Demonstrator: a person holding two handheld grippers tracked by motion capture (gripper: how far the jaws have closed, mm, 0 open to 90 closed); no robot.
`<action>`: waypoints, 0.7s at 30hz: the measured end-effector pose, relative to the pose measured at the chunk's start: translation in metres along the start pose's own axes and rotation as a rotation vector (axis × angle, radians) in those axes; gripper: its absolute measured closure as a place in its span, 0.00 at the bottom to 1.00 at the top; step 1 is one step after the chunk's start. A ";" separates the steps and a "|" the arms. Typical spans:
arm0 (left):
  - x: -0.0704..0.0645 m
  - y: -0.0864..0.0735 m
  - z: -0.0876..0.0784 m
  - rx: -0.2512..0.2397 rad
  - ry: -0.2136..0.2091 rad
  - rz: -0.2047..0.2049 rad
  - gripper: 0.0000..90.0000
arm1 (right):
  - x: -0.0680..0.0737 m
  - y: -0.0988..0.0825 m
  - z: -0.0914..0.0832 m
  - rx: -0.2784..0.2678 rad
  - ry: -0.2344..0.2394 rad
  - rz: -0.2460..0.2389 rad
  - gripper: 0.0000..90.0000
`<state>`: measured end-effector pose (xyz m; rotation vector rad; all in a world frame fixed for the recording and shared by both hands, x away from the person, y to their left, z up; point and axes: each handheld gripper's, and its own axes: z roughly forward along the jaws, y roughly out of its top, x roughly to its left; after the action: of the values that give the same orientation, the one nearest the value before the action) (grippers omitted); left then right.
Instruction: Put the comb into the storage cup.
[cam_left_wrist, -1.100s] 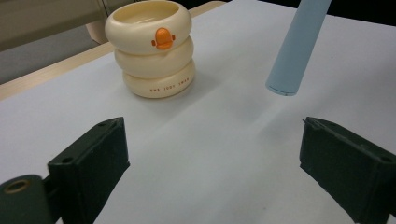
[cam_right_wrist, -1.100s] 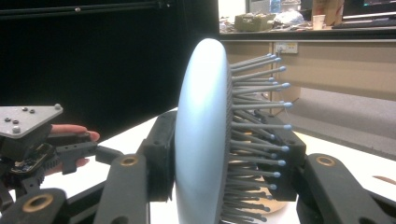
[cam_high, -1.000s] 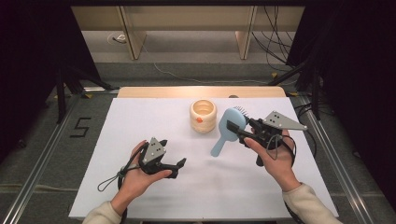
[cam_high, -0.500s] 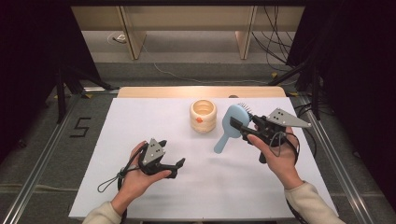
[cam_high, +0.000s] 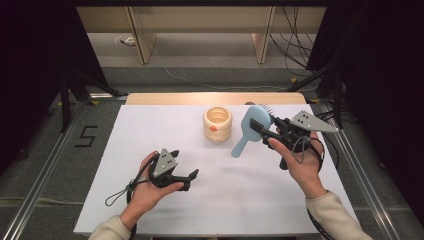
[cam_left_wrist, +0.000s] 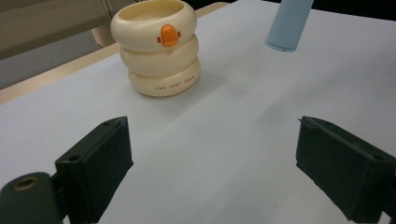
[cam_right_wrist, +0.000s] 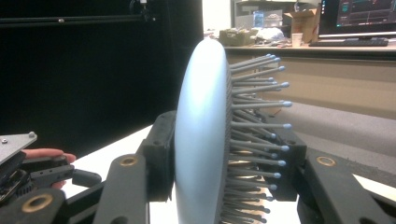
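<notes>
A: Biggest first?
B: Desk (cam_high: 150, 125), white top with a wood strip along the far edge. Grey floor around it, black curtains at both sides

A: What's on the desk?
B: Cream holder (cam_high: 218, 124), three stacked rings with an orange duck bill on the front. It stands upright near the far middle. The left gripper view shows it too (cam_left_wrist: 159, 44), small lettering on the bottom ring, open at the top

A: And the thing being worked?
B: Light blue hairbrush (cam_high: 252, 127). It's off the desk, just right of the holder, not touching it. Head up by the right tongs, handle slanting down and toward the near left. The handle tip pokes into the top of the left gripper view (cam_left_wrist: 288, 25)

A: Right tongs?
B: Right tongs (cam_high: 264, 128) are clamped on the brush head. In the right gripper view (cam_right_wrist: 219, 154) one pad is against the smooth back and the other is pressed into the bristles, brush seen edge on. Bristles are dark with pale blue tips

A: Left tongs?
B: Left tongs (cam_high: 186, 179) are apart, nothing between them. They sit low over the near left of the desk, pointing right. In their own view (cam_left_wrist: 215, 172) both black pads stand wide with bare white desk between, aimed toward the holder

A: Hands?
B: Cream sleeves on both arms, cable loop trailing from the left gripper
</notes>
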<state>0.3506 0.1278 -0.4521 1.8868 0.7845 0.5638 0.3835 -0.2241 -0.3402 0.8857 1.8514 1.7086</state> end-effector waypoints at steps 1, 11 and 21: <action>0.000 0.000 0.000 -0.001 0.001 -0.001 0.11 | -0.001 0.001 0.000 -0.005 -0.002 -0.002 0.59; 0.002 -0.001 0.001 -0.002 0.004 -0.002 0.11 | 0.000 0.009 0.004 -0.020 -0.009 -0.013 0.59; 0.002 -0.001 0.001 -0.005 0.005 -0.002 0.12 | 0.002 0.016 0.010 -0.041 -0.018 -0.026 0.59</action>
<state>0.3522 0.1284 -0.4529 1.8805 0.7872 0.5693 0.3912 -0.2157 -0.3250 0.8541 1.8018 1.7118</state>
